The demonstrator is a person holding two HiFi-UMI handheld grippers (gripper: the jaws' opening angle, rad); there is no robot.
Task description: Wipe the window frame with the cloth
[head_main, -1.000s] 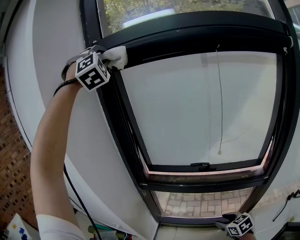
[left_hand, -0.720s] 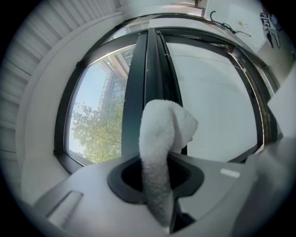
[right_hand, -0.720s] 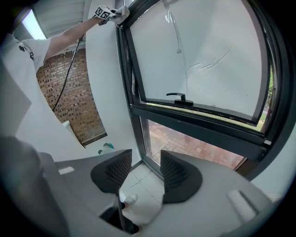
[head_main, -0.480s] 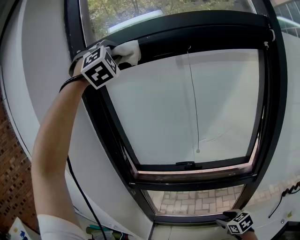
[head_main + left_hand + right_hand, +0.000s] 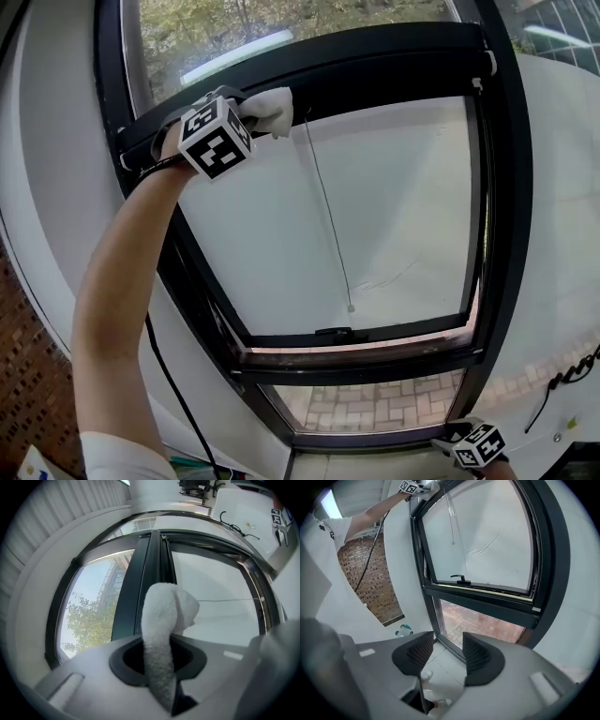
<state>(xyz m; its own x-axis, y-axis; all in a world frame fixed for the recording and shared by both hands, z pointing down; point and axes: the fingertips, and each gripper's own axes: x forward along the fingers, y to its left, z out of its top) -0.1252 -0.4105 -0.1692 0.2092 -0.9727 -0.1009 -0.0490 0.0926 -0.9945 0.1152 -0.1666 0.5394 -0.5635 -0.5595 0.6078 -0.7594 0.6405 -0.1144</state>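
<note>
Counts: 2 tools, 1 cloth, 1 window frame, 2 marker cubes.

Left tool [image 5: 158, 654]: raised on an outstretched arm [image 5: 122, 300], jaws clamped on the white cloth [image 5: 164, 616]. The cloth runs up between them and bunches past the tips. In the head view the bunched end sits against the lower edge of the top crossbar of the black window frame [image 5: 375, 61], near its left end.

Right tool [image 5: 443, 654]: held low by the bottom right corner of the frame, jaws partly apart, nothing between them. Only floor and the lower pane are beyond them.

Marker cubes: one on the left tool [image 5: 216, 142], one on the right [image 5: 478, 448].

Window: 1 large frosted pane [image 5: 394, 206] with 1 thin pull cord [image 5: 328, 225] hanging in front of it. 1 small black handle [image 5: 333, 332] sits on its bottom rail. 1 narrow lower pane below shows brick paving [image 5: 375, 405] outside. Trees [image 5: 206, 28] show through the glass above the crossbar.

Room: white walls [image 5: 56, 141] on both sides of the frame, with an exposed brick wall [image 5: 370, 573] at far left. A black cable [image 5: 173, 394] hangs below the left arm.
</note>
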